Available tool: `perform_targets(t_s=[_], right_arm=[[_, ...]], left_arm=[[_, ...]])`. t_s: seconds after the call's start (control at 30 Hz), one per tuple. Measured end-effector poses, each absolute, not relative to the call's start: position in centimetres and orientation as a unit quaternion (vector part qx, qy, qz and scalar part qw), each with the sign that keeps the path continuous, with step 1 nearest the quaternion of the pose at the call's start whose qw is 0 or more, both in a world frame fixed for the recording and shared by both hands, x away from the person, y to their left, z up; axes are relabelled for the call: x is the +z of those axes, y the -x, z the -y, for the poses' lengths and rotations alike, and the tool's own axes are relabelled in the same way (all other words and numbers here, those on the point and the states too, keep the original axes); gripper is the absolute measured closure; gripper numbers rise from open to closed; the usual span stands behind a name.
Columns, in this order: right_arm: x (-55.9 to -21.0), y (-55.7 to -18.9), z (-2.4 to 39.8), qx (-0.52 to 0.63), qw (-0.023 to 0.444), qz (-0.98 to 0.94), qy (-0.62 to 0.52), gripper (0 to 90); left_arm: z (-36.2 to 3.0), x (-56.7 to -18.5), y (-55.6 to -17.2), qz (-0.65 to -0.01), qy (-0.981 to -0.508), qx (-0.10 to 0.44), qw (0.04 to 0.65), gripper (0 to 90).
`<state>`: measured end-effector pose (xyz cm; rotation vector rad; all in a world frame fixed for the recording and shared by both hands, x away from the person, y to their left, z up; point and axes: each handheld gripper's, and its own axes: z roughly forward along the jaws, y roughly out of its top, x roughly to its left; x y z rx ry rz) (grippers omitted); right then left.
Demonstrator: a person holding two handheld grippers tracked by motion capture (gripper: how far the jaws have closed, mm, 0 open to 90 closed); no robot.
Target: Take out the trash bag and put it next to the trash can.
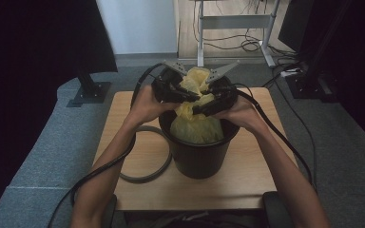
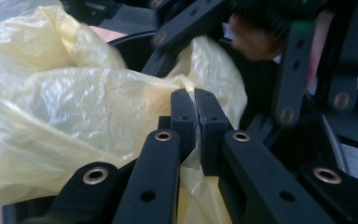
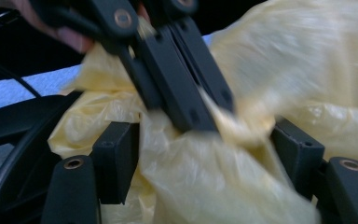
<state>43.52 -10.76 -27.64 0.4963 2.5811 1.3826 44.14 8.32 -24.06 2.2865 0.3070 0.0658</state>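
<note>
A yellow plastic bag (image 1: 196, 124) is seen stuffed into a black bucket (image 1: 199, 159), its bulging body filling the bucket's mouth and its gathered neck rising above the rim. In the left gripper view the crinkled film (image 2: 88, 107) is spread across the left of the frame, with the bucket's dark rim visible behind it.

The bag's neck is gripped from both sides. The left gripper (image 1: 192, 96) is clamped on the film: its jaws are seen pressed together in the left gripper view (image 2: 196, 128), with a thin fold of yellow plastic pinched between them. The right gripper (image 1: 200, 108) is held just beside it, and its jaws are parted in the right gripper view (image 3: 205, 163), with a loose mass of the bag lying between them but not squeezed.

The bucket is stood on a small wooden table (image 1: 247, 180). A grey ring (image 1: 149, 154) is laid flat on the tabletop, touching the bucket's left side.
</note>
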Motion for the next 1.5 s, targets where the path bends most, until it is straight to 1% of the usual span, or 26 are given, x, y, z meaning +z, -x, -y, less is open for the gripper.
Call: perform_targets(t_s=[0.03, 0.1, 0.17, 0.2, 0.23, 0.27, 0.3, 0.4, 0.5, 0.6, 0.7, 0.8, 0.9, 0.93, 1.0, 1.03, 1.07, 1.13, 1.17, 1.2, 1.27, 1.4, 1.47, 1.5], right_arm=[[-27.7, -43.5, 10.5, 0.461, 0.086, -0.867, -0.165, 41.0], [-27.9, -43.3, 10.3, 0.462, 0.081, -0.869, -0.157, 58.0], [-28.0, -43.1, 10.1, 0.462, 0.098, -0.868, -0.155, 65.9], [-28.0, -43.1, 10.2, 0.457, 0.104, -0.868, -0.162, 70.5], [-28.1, -43.1, 10.3, 0.452, 0.108, -0.870, -0.163, 78.2], [-28.1, -43.1, 10.5, 0.458, 0.108, -0.868, -0.161, 79.1], [-28.1, -43.2, 10.8, 0.463, 0.104, -0.865, -0.163, 79.9], [-27.8, -43.3, 11.5, 0.466, 0.103, -0.862, -0.170, 81.3], [-27.5, -43.3, 12.3, 0.460, 0.106, -0.864, -0.174, 81.5], [-27.1, -43.2, 13.0, 0.460, 0.103, -0.866, -0.170, 81.5], [-26.5, -43.0, 13.3, 0.475, 0.092, -0.860, -0.162, 81.4], [-26.0, -42.8, 13.0, 0.483, 0.082, -0.858, -0.155, 81.4], [-25.7, -42.5, 12.3, 0.488, 0.073, -0.859, -0.137, 81.3], [-25.7, -42.4, 12.0, 0.487, 0.071, -0.860, -0.132, 81.3], [-25.8, -42.4, 11.6, 0.482, 0.070, -0.864, -0.129, 81.2], [-25.9, -42.4, 11.6, 0.479, 0.069, -0.866, -0.129, 80.9], [-26.0, -42.5, 11.6, 0.479, 0.066, -0.866, -0.130, 80.4], [-26.2, -42.7, 11.8, 0.482, 0.056, -0.864, -0.132, 77.0], [-26.2, -42.7, 12.0, 0.483, 0.055, -0.863, -0.134, 71.6], [-26.2, -42.7, 12.1, 0.483, 0.058, -0.863, -0.136, 63.8], [-26.0, -42.6, 12.5, 0.481, 0.059, -0.864, -0.137, 52.9], [-25.2, -42.4, 13.8, 0.481, 0.071, -0.860, -0.154, 24.6], [-25.0, -42.6, 14.4, 0.468, 0.098, -0.862, -0.171, 13.5], [-25.0, -42.7, 14.5, 0.462, 0.112, -0.861, -0.182, 10.3]], left_arm=[[-8.1, -24.2, -44.1, -0.117, -0.905, 0.021, 0.407, 86.5], [-7.8, -24.2, -44.0, -0.122, -0.906, 0.029, 0.403, 84.3], [-8.1, -23.9, -43.9, -0.121, -0.900, 0.033, 0.417, 82.3], [-8.5, -23.6, -43.7, -0.128, -0.894, 0.050, 0.426, 76.6], [-8.8, -23.2, -43.6, -0.138, -0.890, 0.063, 0.429, 57.7], [-9.2, -22.9, -43.5, -0.137, -0.889, 0.063, 0.432, 50.3], [-9.6, -22.6, -43.5, -0.136, -0.889, 0.064, 0.433, 49.8], [-10.7, -22.3, -43.1, -0.141, -0.890, 0.073, 0.427, 36.0], [-11.8, -22.4, -43.0, -0.145, -0.888, 0.080, 0.428, 25.7], [-12.5, -23.1, -43.3, -0.144, -0.887, 0.064, 0.434, 21.9], [-12.0, -24.3, -43.6, -0.134, -0.891, 0.046, 0.432, 20.9], [-10.7, -25.4, -43.7, -0.116, -0.898, 0.036, 0.423, 21.8], [-9.5, -26.2, -43.7, -0.097, -0.906, 0.029, 0.410, 30.8], [-9.2, -26.3, -43.7, -0.092, -0.907, 0.024, 0.410, 35.0], [-9.1, -26.6, -43.6, -0.079, -0.912, 0.023, 0.403, 50.0], [-9.1, -26.8, -43.6, -0.078, -0.913, 0.024, 0.399, 54.2], [-9.2, -26.9, -43.6, -0.075, -0.915, 0.022, 0.396, 61.3], [-9.4, -27.1, -43.6, -0.068, -0.917, 0.026, 0.391, 68.9], [-9.5, -27.1, -43.5, -0.073, -0.919, 0.031, 0.386, 72.6], [-9.8, -27.1, -43.6, -0.080, -0.918, 0.039, 0.385, 75.8], [-10.4, -27.1, -43.7, -0.089, -0.917, 0.041, 0.387, 79.9], [-12.0, -26.9, -43.9, -0.100, -0.915, 0.039, 0.390, 81.3], [-12.5, -26.9, -43.8, -0.094, -0.916, 0.033, 0.389, 81.4], [-12.5, -26.9, -43.7, -0.089, -0.918, 0.031, 0.386, 81.4]])
